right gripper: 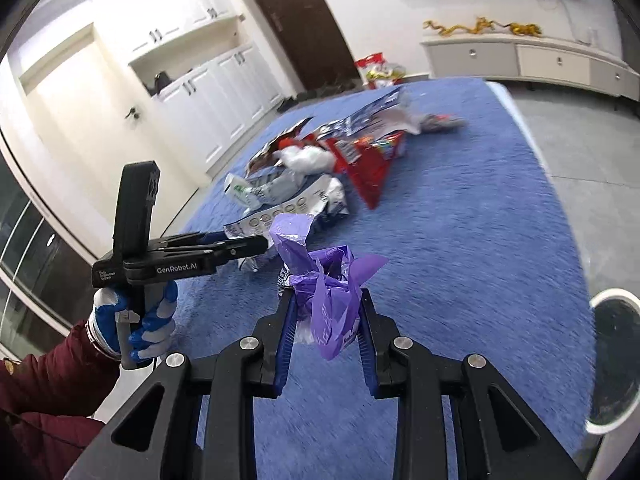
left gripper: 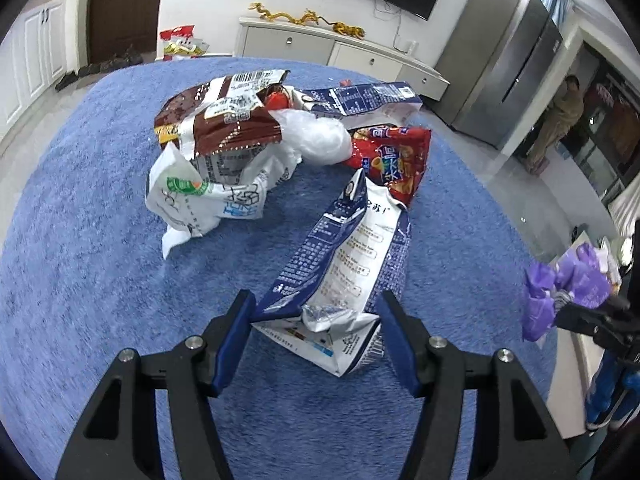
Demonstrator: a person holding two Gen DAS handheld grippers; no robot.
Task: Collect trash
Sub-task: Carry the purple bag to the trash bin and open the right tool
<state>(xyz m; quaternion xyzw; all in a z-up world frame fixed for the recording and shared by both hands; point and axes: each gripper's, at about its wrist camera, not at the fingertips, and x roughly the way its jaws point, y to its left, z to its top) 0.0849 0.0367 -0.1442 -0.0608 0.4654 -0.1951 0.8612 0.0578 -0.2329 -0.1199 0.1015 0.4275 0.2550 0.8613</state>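
Note:
My left gripper is shut on the near end of a blue and white snack bag on the blue tablecloth. Behind it lie a brown wrapper, a white plastic bag, a crumpled clear bag, a red snack bag and another blue and white bag. My right gripper is shut on a crumpled purple wrapper held above the cloth; it also shows in the left wrist view. The left gripper shows in the right wrist view beside the trash pile.
A white bin with a dark opening stands beyond the table's right edge. A white sideboard, a steel fridge and a person are in the room behind. White cupboards line the left wall.

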